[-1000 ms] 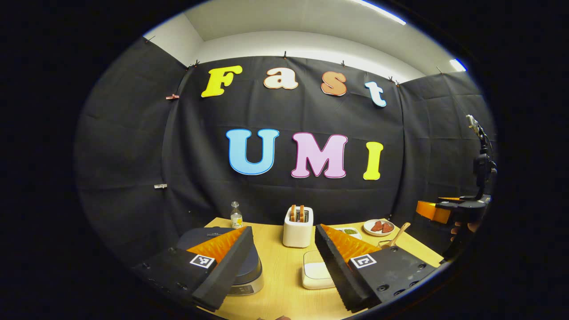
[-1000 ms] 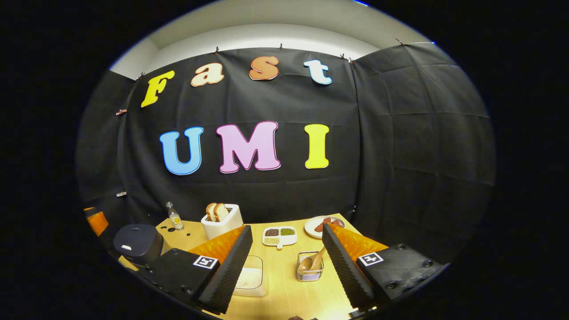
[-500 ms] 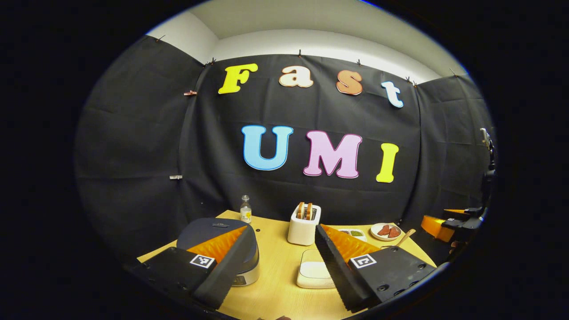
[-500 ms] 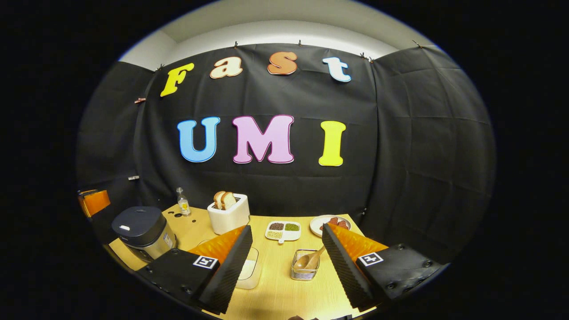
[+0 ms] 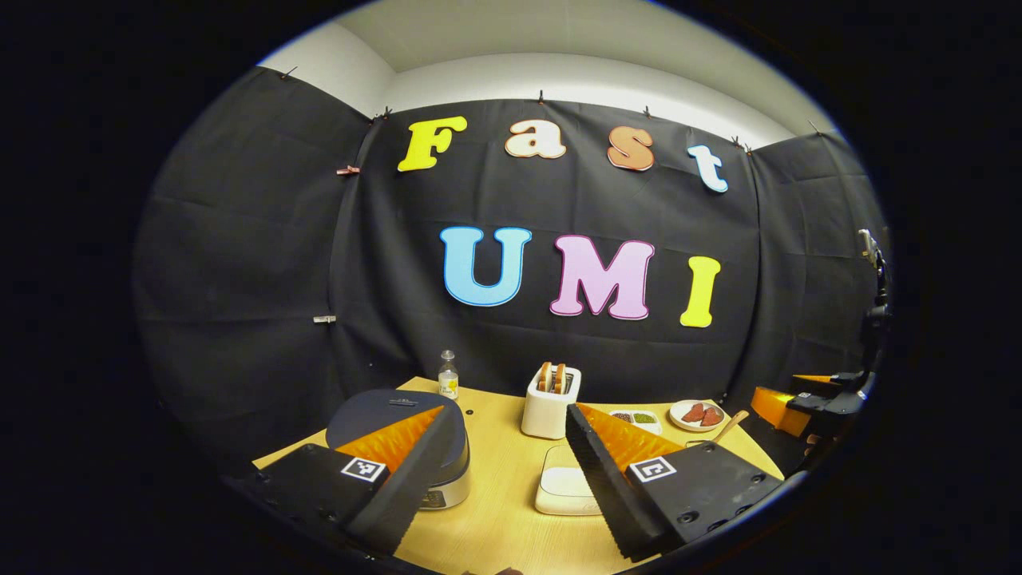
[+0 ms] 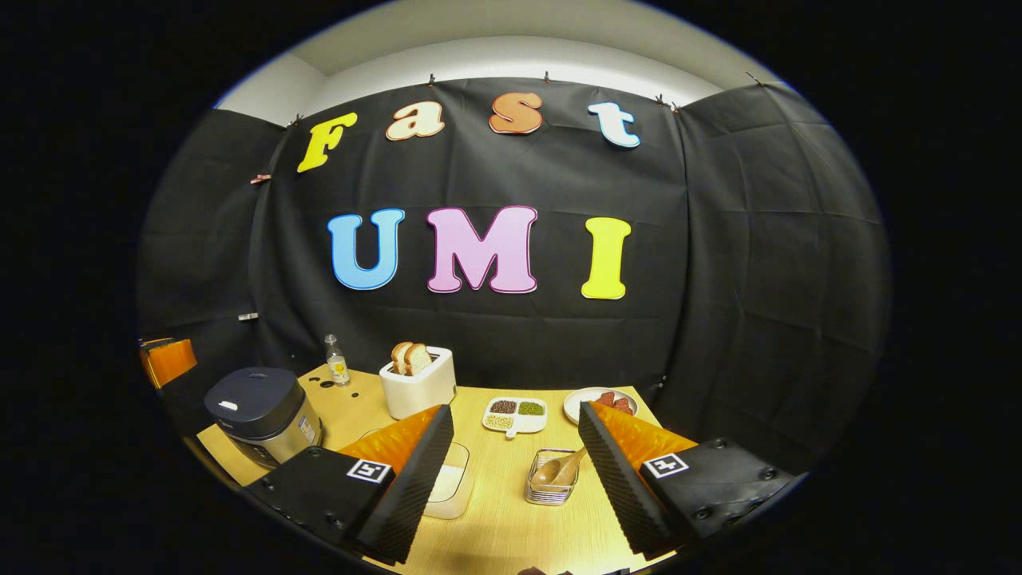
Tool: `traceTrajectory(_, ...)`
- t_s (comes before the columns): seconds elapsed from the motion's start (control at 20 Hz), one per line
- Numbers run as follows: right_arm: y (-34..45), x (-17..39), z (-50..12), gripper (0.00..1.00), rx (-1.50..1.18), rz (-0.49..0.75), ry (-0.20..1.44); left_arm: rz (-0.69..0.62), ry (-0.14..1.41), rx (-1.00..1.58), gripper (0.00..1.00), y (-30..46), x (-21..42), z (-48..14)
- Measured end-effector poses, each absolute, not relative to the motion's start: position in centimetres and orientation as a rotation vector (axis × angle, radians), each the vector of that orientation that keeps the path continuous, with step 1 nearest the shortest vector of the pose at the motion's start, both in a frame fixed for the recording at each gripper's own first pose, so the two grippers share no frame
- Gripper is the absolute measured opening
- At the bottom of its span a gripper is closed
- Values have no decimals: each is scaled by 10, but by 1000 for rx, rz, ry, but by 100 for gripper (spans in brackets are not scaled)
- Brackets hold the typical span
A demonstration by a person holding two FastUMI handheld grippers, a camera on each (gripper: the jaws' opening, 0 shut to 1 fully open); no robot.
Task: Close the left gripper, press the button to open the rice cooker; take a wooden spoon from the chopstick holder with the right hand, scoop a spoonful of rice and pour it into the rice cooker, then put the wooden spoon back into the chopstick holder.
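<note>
Rice cooker (image 6: 263, 411), dark-lidded, steel-walled: heavy, rigid. Light stiff wooden spoon (image 6: 559, 469), right of it; grip handle. Both jaws apart, empty.

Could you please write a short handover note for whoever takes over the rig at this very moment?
Left gripper: open, empty, above the near table edge, aimed between the dark-lidded silver rice cooker and the white rectangular rice container.
Right gripper: open, empty, facing the wire chopstick holder.
Light wooden spoon: standing in the holder.
Cooker lid: shut.
Done: nothing yet.
Left: close the left gripper, press the cooker button, take the spoon, scoop rice, pour it into the cooker, return the spoon.
</note>
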State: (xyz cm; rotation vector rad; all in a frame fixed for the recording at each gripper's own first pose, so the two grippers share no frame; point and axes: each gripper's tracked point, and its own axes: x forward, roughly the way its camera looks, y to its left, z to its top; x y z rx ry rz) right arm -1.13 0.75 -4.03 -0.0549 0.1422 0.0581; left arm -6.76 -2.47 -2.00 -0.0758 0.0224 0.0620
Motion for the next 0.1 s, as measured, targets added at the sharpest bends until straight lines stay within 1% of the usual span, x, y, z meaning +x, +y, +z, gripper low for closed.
traceTrajectory(0.1, 10, -12, -41, 99, -58, 62, 143, 72, 24, -82, 95, -19, -69, -20)
